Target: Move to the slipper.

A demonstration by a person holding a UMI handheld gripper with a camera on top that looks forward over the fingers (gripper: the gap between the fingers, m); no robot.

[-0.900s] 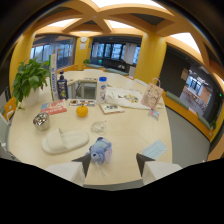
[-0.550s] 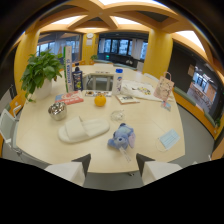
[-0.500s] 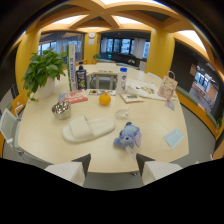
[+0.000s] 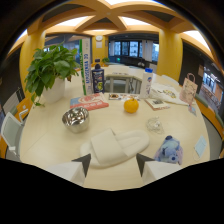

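Two dark fingertips (image 4: 84,162) show at the bottom of our view, and they stand apart with nothing pressed between them, so we read the jaws of the gripper (image 4: 113,164) as open. The white slipper (image 4: 116,146) lies flat on the pale bench (image 4: 45,137), just ahead of the jaws, its near edge reaching down into the gap between the two tips. Against the picture from half a second ago, the slipper now looks much nearer to us: it sat well out on the bench then, clearly beyond the fingertips, and now it sits right at them. The other things have drawn closer as well.

Left of the slipper and a little farther out we see a shiny metal bowl (image 4: 76,119), apart from it. Right of the slipper, near the right fingertip, sits a blue and white plush toy (image 4: 169,149); earlier it was farther from the fingertips. Beyond the slipper an orange (image 4: 131,105) rests on the bench, with a red book (image 4: 89,101) to its left. Behind those stand a dark bottle (image 4: 98,77) and a white bottle (image 4: 147,83). A leafy potted plant (image 4: 50,70) rises at the far left of the bench.
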